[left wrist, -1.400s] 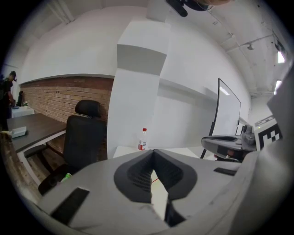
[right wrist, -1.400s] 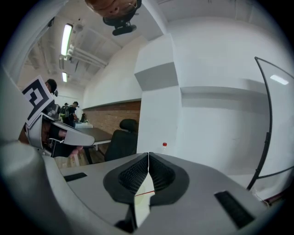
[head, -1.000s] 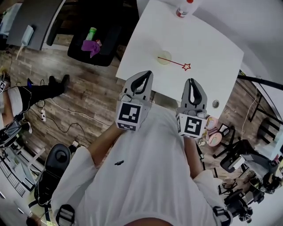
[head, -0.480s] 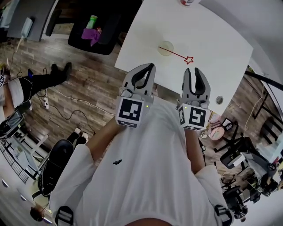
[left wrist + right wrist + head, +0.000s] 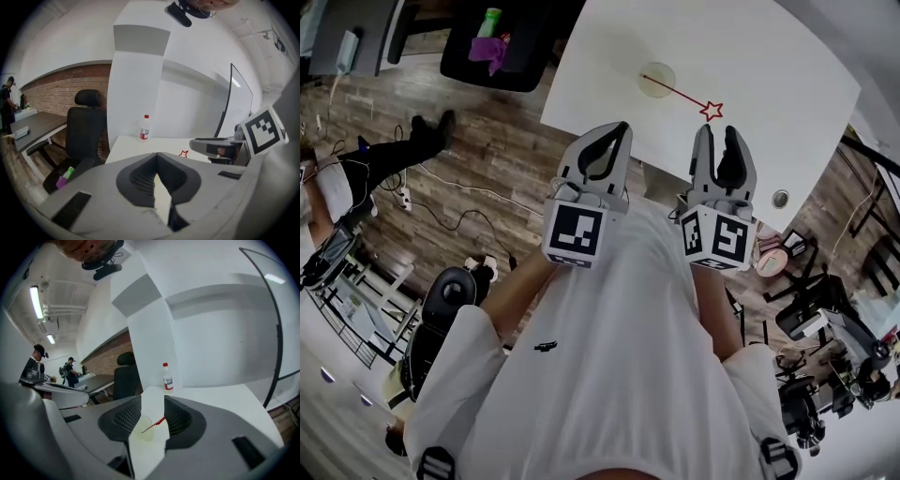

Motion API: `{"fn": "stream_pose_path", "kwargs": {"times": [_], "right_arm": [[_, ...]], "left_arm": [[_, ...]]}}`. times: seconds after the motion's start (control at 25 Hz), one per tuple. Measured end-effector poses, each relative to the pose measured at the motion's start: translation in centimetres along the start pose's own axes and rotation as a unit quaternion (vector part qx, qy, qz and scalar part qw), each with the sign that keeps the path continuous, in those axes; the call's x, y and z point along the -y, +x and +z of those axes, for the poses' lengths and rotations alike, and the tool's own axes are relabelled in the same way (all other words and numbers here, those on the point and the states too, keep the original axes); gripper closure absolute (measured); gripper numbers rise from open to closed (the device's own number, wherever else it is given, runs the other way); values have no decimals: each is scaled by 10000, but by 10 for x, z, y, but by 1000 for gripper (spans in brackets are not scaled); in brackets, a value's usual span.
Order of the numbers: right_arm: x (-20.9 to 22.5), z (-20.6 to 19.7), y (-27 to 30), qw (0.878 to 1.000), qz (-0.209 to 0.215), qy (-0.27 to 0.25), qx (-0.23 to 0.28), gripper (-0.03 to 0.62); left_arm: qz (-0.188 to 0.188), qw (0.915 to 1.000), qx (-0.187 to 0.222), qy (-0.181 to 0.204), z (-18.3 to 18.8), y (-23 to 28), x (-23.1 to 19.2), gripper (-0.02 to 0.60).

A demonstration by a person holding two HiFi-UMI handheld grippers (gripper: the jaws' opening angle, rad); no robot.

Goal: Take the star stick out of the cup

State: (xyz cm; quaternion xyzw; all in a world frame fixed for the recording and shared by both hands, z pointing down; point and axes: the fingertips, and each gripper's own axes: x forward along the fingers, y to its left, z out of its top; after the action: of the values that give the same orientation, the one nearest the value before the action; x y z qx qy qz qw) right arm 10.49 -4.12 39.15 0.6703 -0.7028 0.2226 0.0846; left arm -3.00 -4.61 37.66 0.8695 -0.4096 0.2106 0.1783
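Note:
A clear cup (image 5: 657, 80) stands on the white table (image 5: 769, 75). A thin red star stick (image 5: 682, 95) leans out of it, its star (image 5: 712, 111) out to the right. My right gripper (image 5: 719, 134) hovers over the table's near edge, short of the star. Its jaws are opening with nothing between them. In the right gripper view the cup (image 5: 146, 428) and the stick (image 5: 154, 423) show through the gap of that gripper (image 5: 152, 399), farther off. My left gripper (image 5: 622, 128) is shut and empty beside it; its tips (image 5: 157, 153) meet, and the star (image 5: 183, 153) shows beyond.
A bottle with a red cap (image 5: 167, 377) stands at the table's far edge. A black office chair (image 5: 84, 126) is left of the table, a green bottle (image 5: 491, 21) and a purple item on it. Cables lie on the wooden floor (image 5: 487, 187). People stand at a far desk (image 5: 70, 371).
The right gripper's jaws have gone from shut to wide apart. Both grippers have moved forward towards the table's edge and the star. The left gripper stays shut.

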Motion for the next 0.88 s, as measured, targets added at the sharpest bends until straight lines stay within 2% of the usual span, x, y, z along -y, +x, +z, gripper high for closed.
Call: {"fn": "stream_pose_path", "kwargs": {"times": [0.08,0.24,0.48,0.64,0.88], "right_arm": [[3,-7,4,9998,-101,176,-8,454],[16,-23,8,9982,-401,383,-220,454],[17,-33,23,9956,-336,813,-329,454],[21,-39,31,9928,-300,1100,-369,454],[26,-46,43,9881,-386,1423,-432,454]], "left_arm": [[-7,10000,14,35,-1,4,0,588],[-44,9997,-249,-68,-13,9,5,588],[-83,9993,-345,-107,-20,15,3,588],[-92,9997,-238,-52,-20,23,2,588],[-83,9995,-285,-54,-24,27,-1,588]]}}
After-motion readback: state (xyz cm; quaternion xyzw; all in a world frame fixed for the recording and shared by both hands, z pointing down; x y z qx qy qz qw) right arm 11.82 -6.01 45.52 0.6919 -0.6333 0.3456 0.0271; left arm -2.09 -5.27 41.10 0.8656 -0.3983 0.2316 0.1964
